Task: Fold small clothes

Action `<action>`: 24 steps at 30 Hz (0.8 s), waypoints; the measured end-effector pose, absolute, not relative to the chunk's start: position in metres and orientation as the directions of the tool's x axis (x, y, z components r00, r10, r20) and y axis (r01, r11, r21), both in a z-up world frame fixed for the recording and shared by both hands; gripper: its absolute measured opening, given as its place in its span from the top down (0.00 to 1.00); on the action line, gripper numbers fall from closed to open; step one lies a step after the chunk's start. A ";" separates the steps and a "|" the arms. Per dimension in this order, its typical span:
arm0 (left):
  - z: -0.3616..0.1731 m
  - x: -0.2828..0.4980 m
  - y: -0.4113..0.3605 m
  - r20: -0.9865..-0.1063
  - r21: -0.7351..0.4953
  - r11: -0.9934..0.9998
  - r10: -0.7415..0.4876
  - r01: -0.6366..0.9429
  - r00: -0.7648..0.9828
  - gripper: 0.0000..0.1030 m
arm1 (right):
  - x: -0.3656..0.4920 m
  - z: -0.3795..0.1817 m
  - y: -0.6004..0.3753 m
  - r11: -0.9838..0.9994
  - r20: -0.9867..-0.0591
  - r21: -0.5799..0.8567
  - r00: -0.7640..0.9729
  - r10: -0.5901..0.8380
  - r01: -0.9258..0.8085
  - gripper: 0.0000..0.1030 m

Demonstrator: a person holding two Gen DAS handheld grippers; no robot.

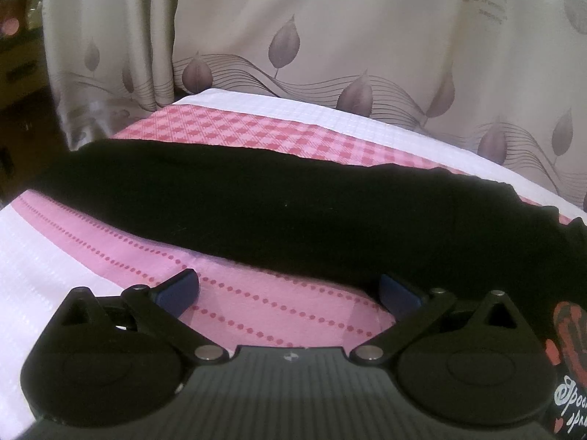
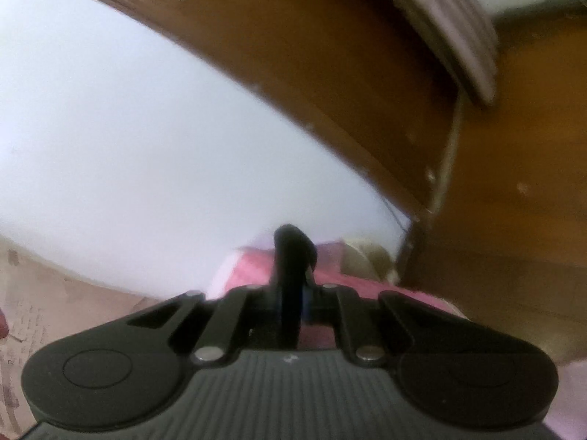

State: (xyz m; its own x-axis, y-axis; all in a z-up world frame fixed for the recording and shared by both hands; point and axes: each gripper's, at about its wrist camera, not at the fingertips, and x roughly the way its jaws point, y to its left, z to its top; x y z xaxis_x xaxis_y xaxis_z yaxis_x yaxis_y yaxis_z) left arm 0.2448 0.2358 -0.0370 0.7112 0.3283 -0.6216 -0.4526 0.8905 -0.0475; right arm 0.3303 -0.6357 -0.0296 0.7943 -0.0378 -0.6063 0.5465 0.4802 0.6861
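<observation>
A black garment (image 1: 275,209) lies stretched across the pink and white bedcover (image 1: 256,304) in the left wrist view, with a red and white print (image 1: 568,359) at its lower right. My left gripper (image 1: 290,289) is open, its blue pads just short of the garment's near edge, over bare pink cloth. My right gripper (image 2: 293,293) is shut on a fold of black cloth (image 2: 291,249) that sticks up between its fingers, raised above the pink bedcover (image 2: 253,264). The right wrist view is blurred.
A beige curtain with leaf prints (image 1: 330,36) hangs behind the bed. The bed's left edge drops off to dark furniture (image 1: 18,66). The right wrist view shows a white wall (image 2: 128,128) and a brown wooden door and frame (image 2: 477,183).
</observation>
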 end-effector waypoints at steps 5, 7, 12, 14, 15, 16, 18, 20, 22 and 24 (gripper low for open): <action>-0.037 0.244 0.236 -0.620 -0.052 0.890 0.326 -0.452 0.713 0.00 | 0.328 0.005 -0.613 0.438 -0.529 0.762 0.849 -0.001 0.476 0.91; -0.036 0.244 0.237 -0.619 -0.057 0.890 0.323 -0.451 0.716 0.00 | 0.334 0.022 -0.595 0.428 -0.498 0.791 0.867 0.034 0.437 0.91; -0.035 0.239 0.242 -0.605 -0.105 0.886 0.303 -0.451 0.737 0.00 | 0.354 0.059 -0.527 0.450 -0.426 0.830 0.895 0.132 0.329 0.92; -0.035 0.236 0.246 -0.594 -0.136 0.880 0.294 -0.454 0.749 0.00 | 0.361 0.070 -0.493 0.442 -0.397 0.851 0.898 0.187 0.284 0.92; -0.035 0.235 0.247 -0.589 -0.150 0.877 0.291 -0.456 0.754 0.00 | 0.365 0.075 -0.475 0.440 -0.382 0.860 0.898 0.217 0.260 0.92; -0.035 0.234 0.249 -0.585 -0.165 0.875 0.285 -0.456 0.759 0.00 | 0.370 0.080 -0.453 0.441 -0.370 0.866 0.896 0.246 0.236 0.92; -0.034 0.232 0.251 -0.576 -0.190 0.870 0.277 -0.456 0.769 0.00 | 0.377 0.088 -0.415 0.426 -0.345 0.883 0.889 0.302 0.198 0.92; -0.034 0.229 0.253 -0.566 -0.216 0.864 0.267 -0.454 0.780 0.00 | 0.385 0.095 -0.368 0.415 -0.324 0.896 0.874 0.362 0.160 0.92; -0.034 0.227 0.256 -0.556 -0.245 0.858 0.258 -0.452 0.790 0.00 | 0.393 0.095 -0.329 0.407 -0.307 0.904 0.862 0.402 0.133 0.92; -0.035 0.225 0.259 -0.546 -0.272 0.850 0.249 -0.450 0.800 0.00 | 0.401 0.088 -0.285 0.377 -0.287 0.920 0.842 0.457 0.109 0.92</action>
